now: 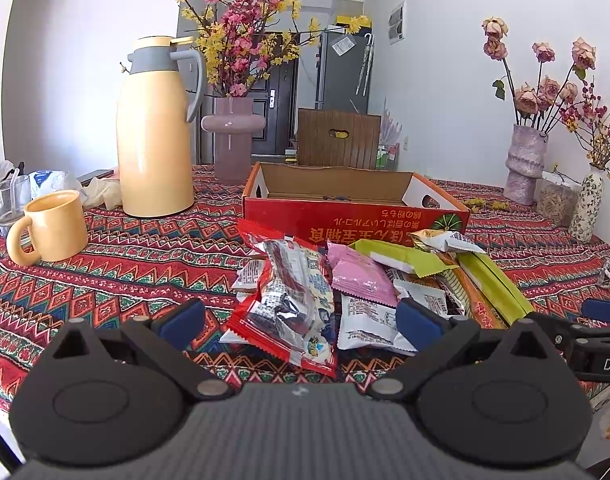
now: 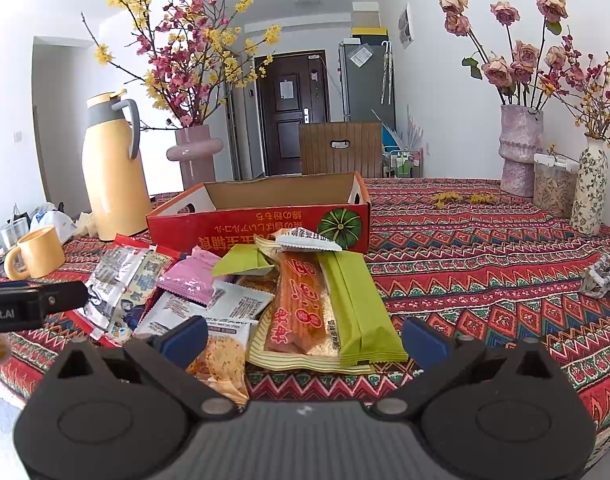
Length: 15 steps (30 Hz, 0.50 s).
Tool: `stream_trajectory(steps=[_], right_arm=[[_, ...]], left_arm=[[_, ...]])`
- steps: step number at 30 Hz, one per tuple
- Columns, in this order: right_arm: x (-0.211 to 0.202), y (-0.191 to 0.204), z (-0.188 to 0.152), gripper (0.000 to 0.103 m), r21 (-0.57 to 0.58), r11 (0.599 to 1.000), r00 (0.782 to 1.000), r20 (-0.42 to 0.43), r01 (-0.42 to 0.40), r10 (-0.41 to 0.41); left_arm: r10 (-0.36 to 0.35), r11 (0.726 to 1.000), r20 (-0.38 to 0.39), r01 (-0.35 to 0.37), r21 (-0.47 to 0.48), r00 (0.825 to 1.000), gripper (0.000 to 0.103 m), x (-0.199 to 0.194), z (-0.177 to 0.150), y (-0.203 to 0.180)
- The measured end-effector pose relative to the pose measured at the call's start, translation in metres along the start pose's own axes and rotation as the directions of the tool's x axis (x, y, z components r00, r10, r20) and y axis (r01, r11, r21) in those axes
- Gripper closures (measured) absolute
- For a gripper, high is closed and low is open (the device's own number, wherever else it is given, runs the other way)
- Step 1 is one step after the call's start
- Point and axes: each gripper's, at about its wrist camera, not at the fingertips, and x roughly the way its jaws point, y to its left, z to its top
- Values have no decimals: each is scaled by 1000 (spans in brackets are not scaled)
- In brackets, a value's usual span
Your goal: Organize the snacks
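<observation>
A heap of snack packets lies on the patterned tablecloth in front of an open red cardboard box [image 1: 357, 216] [image 2: 265, 228]. In the left wrist view my left gripper [image 1: 299, 320] stands open just short of a red-and-silver packet [image 1: 293, 300], with a pink packet [image 1: 361, 272] and white sachets to its right. In the right wrist view my right gripper [image 2: 305, 340] is open, its fingers either side of an orange packet [image 2: 301, 308] and a green packet [image 2: 353, 304]. The box looks almost empty inside.
A yellow thermos jug [image 1: 153, 132] and yellow mug [image 1: 53, 228] stand left of the box. Vases of flowers [image 1: 233, 136] [image 2: 521, 148] and a lidded jar [image 2: 553, 188] stand behind and to the right. A crumpled wrapper [image 2: 601, 276] lies at far right.
</observation>
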Motion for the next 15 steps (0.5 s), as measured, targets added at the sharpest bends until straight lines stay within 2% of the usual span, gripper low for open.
stream_trajectory(steps=[15], right_arm=[[0, 0, -1, 0, 2, 1000, 1000, -3, 0, 0]], left_arm=[[0, 1000, 0, 0, -5, 1000, 0, -1, 0, 1]])
